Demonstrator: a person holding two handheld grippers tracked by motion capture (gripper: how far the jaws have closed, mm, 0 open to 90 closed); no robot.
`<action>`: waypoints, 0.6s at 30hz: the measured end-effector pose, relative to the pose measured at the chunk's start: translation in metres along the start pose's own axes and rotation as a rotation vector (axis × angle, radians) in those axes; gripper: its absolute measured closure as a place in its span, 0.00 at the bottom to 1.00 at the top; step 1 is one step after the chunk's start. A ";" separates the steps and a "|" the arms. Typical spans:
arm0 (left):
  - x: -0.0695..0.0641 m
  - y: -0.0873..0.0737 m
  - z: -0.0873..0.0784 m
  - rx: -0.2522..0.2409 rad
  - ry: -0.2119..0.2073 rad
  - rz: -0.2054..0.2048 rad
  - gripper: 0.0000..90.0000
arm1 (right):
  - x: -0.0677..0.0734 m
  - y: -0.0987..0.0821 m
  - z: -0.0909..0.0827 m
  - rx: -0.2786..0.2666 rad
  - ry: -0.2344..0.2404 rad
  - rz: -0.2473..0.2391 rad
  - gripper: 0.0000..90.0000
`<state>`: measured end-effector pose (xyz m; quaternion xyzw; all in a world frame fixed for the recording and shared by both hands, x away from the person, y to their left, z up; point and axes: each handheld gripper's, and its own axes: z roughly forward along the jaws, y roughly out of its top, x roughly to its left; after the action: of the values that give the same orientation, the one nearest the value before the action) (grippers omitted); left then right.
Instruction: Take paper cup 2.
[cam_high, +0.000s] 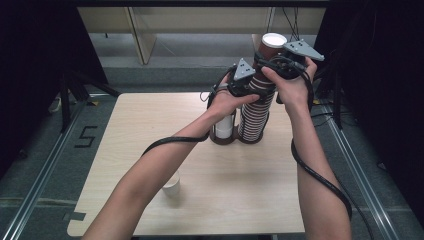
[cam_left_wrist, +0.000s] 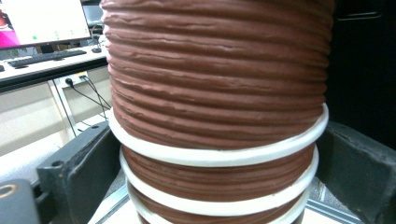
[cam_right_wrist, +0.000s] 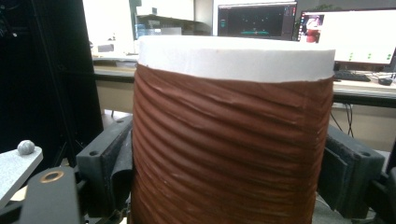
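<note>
A tall stack of brown ribbed paper cups (cam_high: 256, 112) with white rims stands in a dark holder (cam_high: 224, 140) at the far side of the table. My left gripper (cam_high: 251, 86) is shut on the upper part of the stack (cam_left_wrist: 219, 93), one jaw against the white rims on each side. My right gripper (cam_high: 278, 61) sits higher, shut on the top cup (cam_high: 270, 46). In the right gripper view the top cup (cam_right_wrist: 233, 140) stands upright between the jaws, with both pads against its ribbed wall.
A short stack of white cups (cam_high: 225, 125) stands in the holder's left slot. A single white cup (cam_high: 171, 186) sits on the wooden table (cam_high: 150, 125) near the front left, under my left forearm. Desks with monitors (cam_right_wrist: 345, 35) lie beyond the table.
</note>
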<state>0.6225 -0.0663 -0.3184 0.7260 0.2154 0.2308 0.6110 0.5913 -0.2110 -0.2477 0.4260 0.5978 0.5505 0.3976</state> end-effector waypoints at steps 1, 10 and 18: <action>0.000 0.000 0.000 0.000 -0.001 -0.001 0.04 | 0.000 0.000 0.000 -0.001 -0.001 0.007 0.20; -0.001 0.000 0.001 -0.016 -0.003 -0.028 0.04 | 0.000 0.002 -0.002 -0.017 0.004 0.022 0.22; -0.001 0.000 0.001 -0.006 -0.001 -0.020 0.04 | 0.001 0.007 -0.003 -0.033 -0.002 0.016 0.22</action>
<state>0.6224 -0.0676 -0.3185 0.7222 0.2216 0.2250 0.6154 0.5883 -0.2107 -0.2406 0.4248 0.5848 0.5631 0.4006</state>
